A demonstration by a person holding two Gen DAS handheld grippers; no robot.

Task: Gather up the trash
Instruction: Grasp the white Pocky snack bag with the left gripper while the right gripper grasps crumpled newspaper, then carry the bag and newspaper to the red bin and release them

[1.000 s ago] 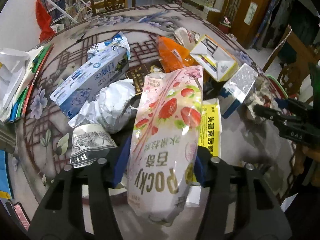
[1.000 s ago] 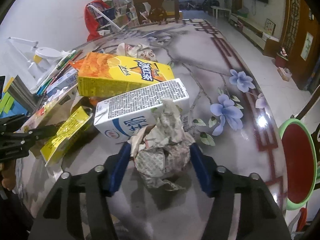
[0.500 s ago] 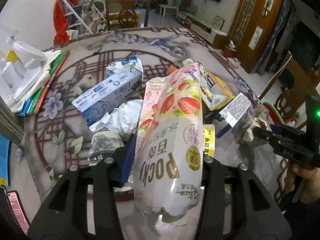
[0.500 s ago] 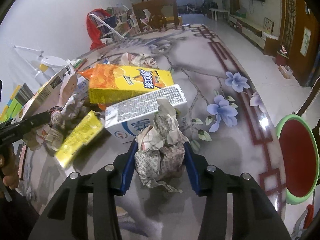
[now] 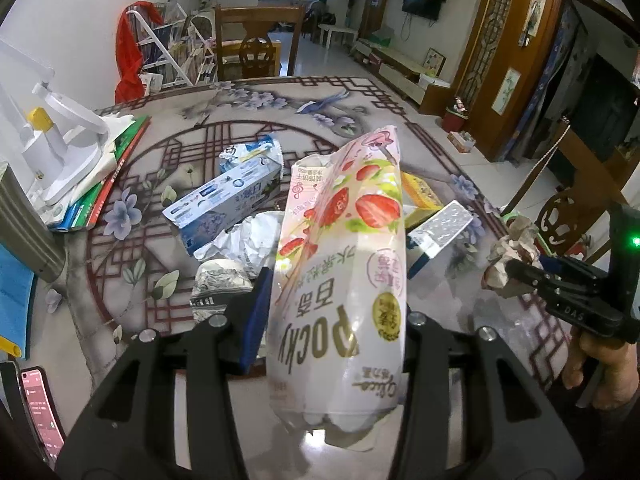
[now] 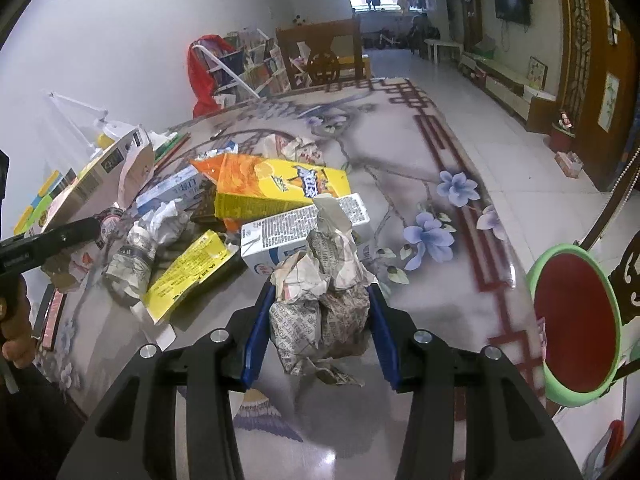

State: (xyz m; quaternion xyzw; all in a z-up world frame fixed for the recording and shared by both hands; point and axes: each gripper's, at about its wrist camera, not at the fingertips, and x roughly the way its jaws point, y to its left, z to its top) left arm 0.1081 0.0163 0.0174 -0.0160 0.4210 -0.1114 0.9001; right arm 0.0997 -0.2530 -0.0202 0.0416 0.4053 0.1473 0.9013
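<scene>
My left gripper is shut on a pink Pocky snack bag with strawberries printed on it, and holds it tilted above the table. My right gripper is shut on a crumpled newspaper ball, raised a little off the glossy tabletop. Each gripper shows in the other's view. The right gripper with its paper ball is at the right edge. The left gripper with the bag is at the far left. A hand holds each.
Trash lies piled mid-table: a blue milk carton, white crumpled paper, an orange-yellow box, a white carton, a yellow wrapper and a crushed bottle. A green-rimmed red stool stands beside the table. A phone lies near the edge.
Both grippers have risen with their loads. The right jaws closed tighter on the newspaper ball and lifted it. The Pocky bag has come up off the pile.
</scene>
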